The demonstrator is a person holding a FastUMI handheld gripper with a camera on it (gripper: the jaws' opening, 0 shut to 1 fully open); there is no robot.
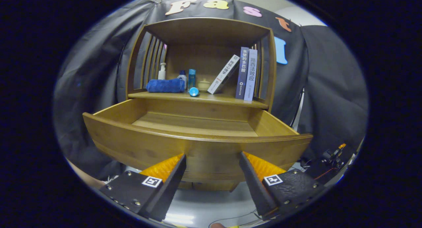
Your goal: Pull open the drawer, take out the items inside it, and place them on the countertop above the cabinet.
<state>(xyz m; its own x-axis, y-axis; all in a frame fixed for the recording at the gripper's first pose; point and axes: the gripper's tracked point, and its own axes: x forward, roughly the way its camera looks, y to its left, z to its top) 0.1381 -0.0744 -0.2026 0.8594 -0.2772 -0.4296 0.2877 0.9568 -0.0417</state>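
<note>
Now, the scene: a wooden cabinet with its drawer (197,139) pulled well out toward the tool (212,163).
Tool: fingers spread wide apart, holding nothing, tips just in front of the drawer's front panel; whether they touch the wood I cannot tell.
Drawer: open; the visible part of its floor is bare wood, and nothing lies on that part. The near strip behind the front panel is hidden.
Tabletop: the cabinet's top surface (211,98), directly above the drawer, carries a rolled blue towel (165,85), a pump bottle (162,71), a small blue-capped bottle (182,77), a tall blue bottle (192,78), a blue tube end (194,91), a small pale lidded jar (204,85), one leaning white book (224,74) and two upright books (247,74).
Handling, by judgement: the towel is soft and light, best pinched across the middle of the roll; the bottles look light, stiff and slick, best taken around the body; the jar may be fragile, with a loose lid.
Drawer handling: stiff wood, likely slides straight; grip the top edge of the front panel.
Writing: the book spines carry Chinese titles; square coded markers sit on both fingers.
Progress, by judgement: near the end, if the hidden strip holds nothing.
</note>
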